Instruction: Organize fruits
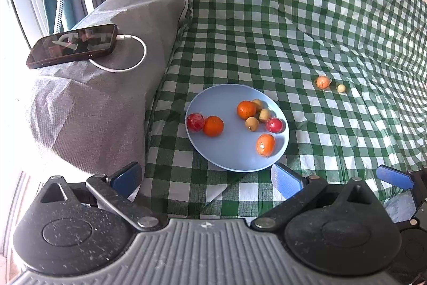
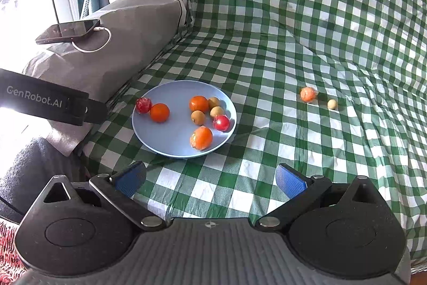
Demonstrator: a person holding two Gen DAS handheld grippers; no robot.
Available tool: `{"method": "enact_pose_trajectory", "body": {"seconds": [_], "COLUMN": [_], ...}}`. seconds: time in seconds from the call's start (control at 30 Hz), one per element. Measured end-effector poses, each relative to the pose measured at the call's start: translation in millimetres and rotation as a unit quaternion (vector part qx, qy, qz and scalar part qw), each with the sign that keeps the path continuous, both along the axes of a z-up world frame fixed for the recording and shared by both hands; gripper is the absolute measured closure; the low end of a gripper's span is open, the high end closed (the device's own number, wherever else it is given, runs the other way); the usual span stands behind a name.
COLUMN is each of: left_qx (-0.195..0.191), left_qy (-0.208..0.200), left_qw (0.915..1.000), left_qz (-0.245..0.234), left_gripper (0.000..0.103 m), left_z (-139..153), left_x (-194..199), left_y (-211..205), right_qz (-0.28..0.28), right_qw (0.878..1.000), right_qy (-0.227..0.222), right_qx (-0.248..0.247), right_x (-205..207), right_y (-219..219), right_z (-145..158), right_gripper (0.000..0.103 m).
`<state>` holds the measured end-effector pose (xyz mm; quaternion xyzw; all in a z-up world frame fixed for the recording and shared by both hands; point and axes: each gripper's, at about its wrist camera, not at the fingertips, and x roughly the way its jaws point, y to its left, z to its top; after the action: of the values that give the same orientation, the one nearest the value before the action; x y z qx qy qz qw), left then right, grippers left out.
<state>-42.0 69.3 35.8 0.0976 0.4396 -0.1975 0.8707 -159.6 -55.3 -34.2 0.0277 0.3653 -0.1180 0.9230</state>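
Right of centre on the checked cloth, a wrapped orange and small tan fruit lie outside the plate, up-right of the right gripper, likely nearer; both grippers' jaws wide, empty.

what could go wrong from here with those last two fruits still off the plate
1. The small tan fruit and wrapped orange fruit lie on soft, wrinkled checkered cloth; a nudge from the open right gripper may roll them away.
2. The blue plate already holds eight fruits; a dropped one could knock others over the low rim.
3. The left gripper, open beside the plate, might bump it.
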Motion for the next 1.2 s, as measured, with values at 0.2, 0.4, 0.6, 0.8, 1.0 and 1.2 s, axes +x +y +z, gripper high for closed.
{"method": "enact_pose_trajectory", "body": {"seconds": [0.2,0.4,0.6,0.8,1.0,1.2], "left_qx": [0.004,0.010,0.015,0.018,0.020,0.046], "left_qy": [0.008,0.011,0.015,0.010,-0.025,-0.031], "left_qw": [1.0000,0.9998,0.9992,0.9971,0.9898,0.9776], "left_qz": [-0.002,-0.011,-0.034,-0.073,-0.139,-0.203], "left_gripper": [0.000,0.000,0.000,0.000,0.000,0.000], "left_z": [-1.1,-2.7,-6.6,-13.4,-43.7,-102.4], "left_x": [8.9,19.1,31.8,50.7,83.2,124.8], "left_y": [-11.0,-32.9,-70.4,-134.3,-230.8,-328.8], "right_qz": [-0.014,-0.038,-0.082,-0.146,-0.173,-0.162], "right_qw": [1.000,0.999,0.997,0.989,0.982,0.984], "right_qy": [-0.003,-0.008,-0.010,-0.018,-0.032,-0.030], "right_qx": [0.009,0.010,0.001,-0.027,-0.062,-0.067], "right_x": [3.2,3.9,4.3,10.8,37.7,78.3], "right_y": [-12.7,-30.5,-66.2,-138.0,-218.5,-284.8], "right_z": [-2.9,-5.2,-12.7,-29.0,-59.7,-101.0], "right_gripper": [0.001,0.001,0.001,0.001,0.001,0.001]}}
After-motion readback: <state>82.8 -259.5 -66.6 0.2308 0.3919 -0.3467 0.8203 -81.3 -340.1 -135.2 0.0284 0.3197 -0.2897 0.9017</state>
